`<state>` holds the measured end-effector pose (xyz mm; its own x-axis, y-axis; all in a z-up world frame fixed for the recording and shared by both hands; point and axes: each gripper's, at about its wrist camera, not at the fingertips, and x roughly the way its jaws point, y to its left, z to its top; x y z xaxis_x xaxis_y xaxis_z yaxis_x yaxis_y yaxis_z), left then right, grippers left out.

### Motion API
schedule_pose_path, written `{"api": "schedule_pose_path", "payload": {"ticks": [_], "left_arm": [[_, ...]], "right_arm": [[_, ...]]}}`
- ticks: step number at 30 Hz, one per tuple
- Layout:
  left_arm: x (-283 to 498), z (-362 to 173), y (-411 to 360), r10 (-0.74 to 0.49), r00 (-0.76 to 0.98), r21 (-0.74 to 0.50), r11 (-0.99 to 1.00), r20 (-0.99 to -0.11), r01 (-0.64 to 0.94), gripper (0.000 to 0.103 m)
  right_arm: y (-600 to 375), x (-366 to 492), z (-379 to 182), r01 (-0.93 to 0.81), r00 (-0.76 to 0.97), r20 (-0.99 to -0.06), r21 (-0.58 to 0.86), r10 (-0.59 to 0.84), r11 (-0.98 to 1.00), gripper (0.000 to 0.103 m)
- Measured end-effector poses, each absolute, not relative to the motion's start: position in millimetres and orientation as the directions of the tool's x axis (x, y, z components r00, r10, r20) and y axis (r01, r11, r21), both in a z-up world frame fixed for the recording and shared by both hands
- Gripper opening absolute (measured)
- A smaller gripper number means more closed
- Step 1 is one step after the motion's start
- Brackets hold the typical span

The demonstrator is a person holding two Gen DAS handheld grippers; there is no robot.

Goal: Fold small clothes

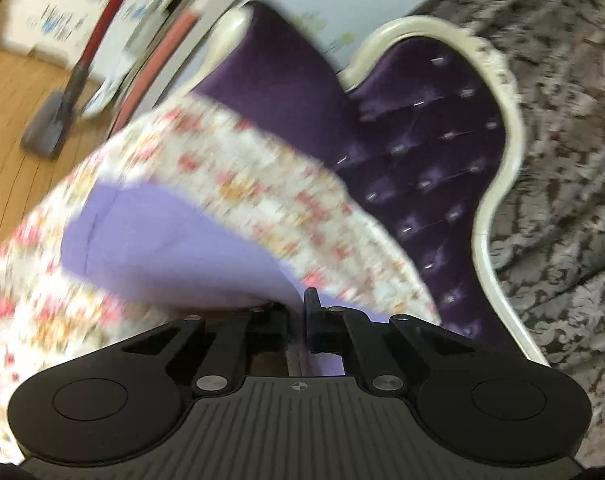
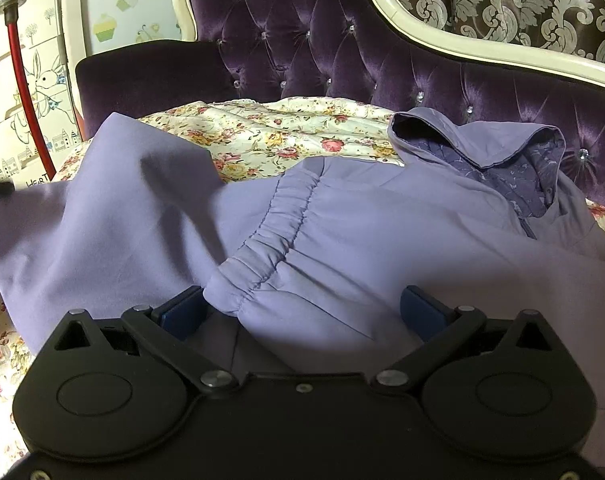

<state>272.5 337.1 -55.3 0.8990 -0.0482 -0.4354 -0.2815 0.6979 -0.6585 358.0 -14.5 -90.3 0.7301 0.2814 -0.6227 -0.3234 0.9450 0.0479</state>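
A lilac hooded jacket (image 2: 342,216) lies spread on a floral quilt (image 2: 270,132) on a purple sofa. Its hood (image 2: 482,148) is at the far right and an elastic sleeve cuff (image 2: 262,240) lies across the middle. My right gripper (image 2: 302,312) is open, with the cuff end between its blue pads (image 2: 182,312). In the blurred left wrist view, my left gripper (image 1: 298,312) is shut on a fold of the lilac jacket (image 1: 174,248), which it holds lifted over the quilt (image 1: 262,176).
The tufted purple sofa back (image 2: 342,48) with a cream frame (image 2: 442,40) rises behind the quilt. A patterned grey curtain (image 2: 522,0) hangs at the right. A red vacuum pole (image 1: 102,20) and wood floor (image 1: 10,120) are at the left.
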Motion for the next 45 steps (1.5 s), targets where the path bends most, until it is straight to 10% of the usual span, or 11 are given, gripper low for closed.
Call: {"api": "schedule_pose_path", "payload": {"ticks": [16,28,34,38,45], "left_arm": [[275,115,165,-0.209,0.955,-0.343,0.93,-0.209,0.129,0.006],[309,35,-13,-0.504,0.789,-0.348,0.853,-0.353,0.389,0.007],[314,-30,-54,-0.531,0.677,-0.32,0.848,-0.509,0.423,0.038],[300,-41,-51,-0.547,0.645,-0.263,0.832,-0.534,0.488,0.08],[273,-45,-10,-0.492,0.691,-0.196,0.864,-0.53,0.464,0.084]], "right_arm": [[-63,343,-52,-0.325,0.705,-0.599,0.204,0.38,0.923,0.101],[-200,277,-37,-0.131,0.74,-0.621,0.245,0.259,0.961,0.102],[-234,268,-57,-0.043,0.702,-0.679,0.261,0.215,0.964,0.102],[-244,265,-64,-0.014,0.691,-0.694,0.264,0.2,0.964,0.102],[-253,260,-64,0.012,0.693,-0.697,0.264,0.182,0.965,0.102]]}}
